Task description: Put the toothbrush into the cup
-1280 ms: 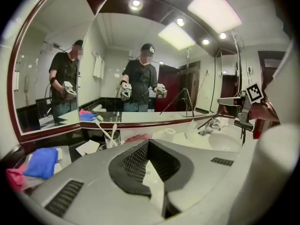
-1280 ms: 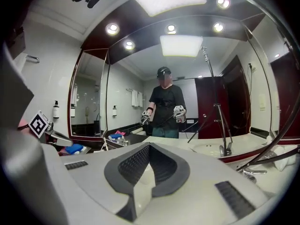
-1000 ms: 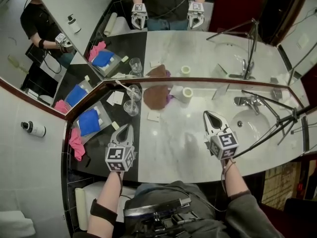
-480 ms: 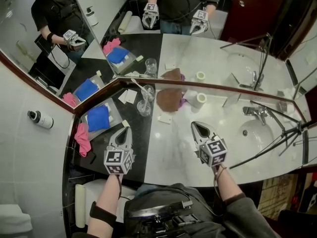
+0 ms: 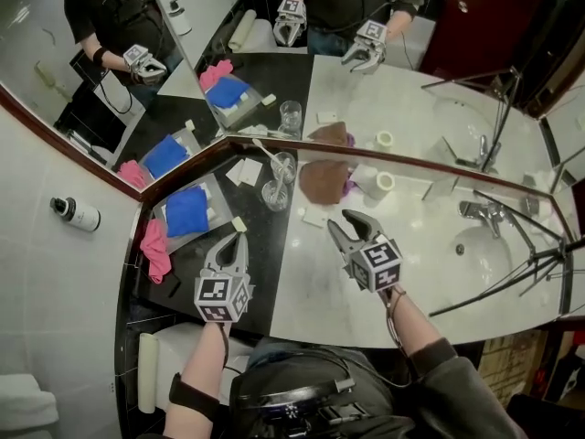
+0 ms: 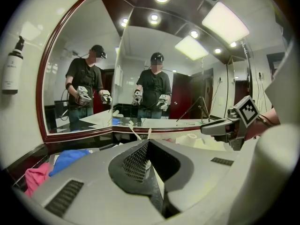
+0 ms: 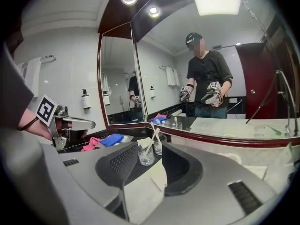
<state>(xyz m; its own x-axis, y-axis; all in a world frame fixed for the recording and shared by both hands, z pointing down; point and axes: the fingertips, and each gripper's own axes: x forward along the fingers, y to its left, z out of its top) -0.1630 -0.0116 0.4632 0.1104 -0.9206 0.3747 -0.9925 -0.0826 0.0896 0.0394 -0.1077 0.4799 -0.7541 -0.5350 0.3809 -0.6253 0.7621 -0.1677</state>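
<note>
Toothbrush (image 5: pixel 266 153) propped in a glass cup (image 5: pixel 283 167) at the mirror corner, second glass (image 5: pixel 274 196) just beside. Hard to tell for certain which glass holds it, probably the one nearer the mirror. Long axis steep, lower end down in the cup, upper end leaning left toward the mirror.

Judged step: reaching for the pick. Right gripper (image 5: pixel 340 219) near and aimed at the two glasses, jaws just now opening wide, nothing between them. Left gripper (image 5: pixel 239 238) closed and empty over the dark counter.

Next: close in on the upper shaft, straddle it, pinch without knocking either glass, lift along the axis.
</note>
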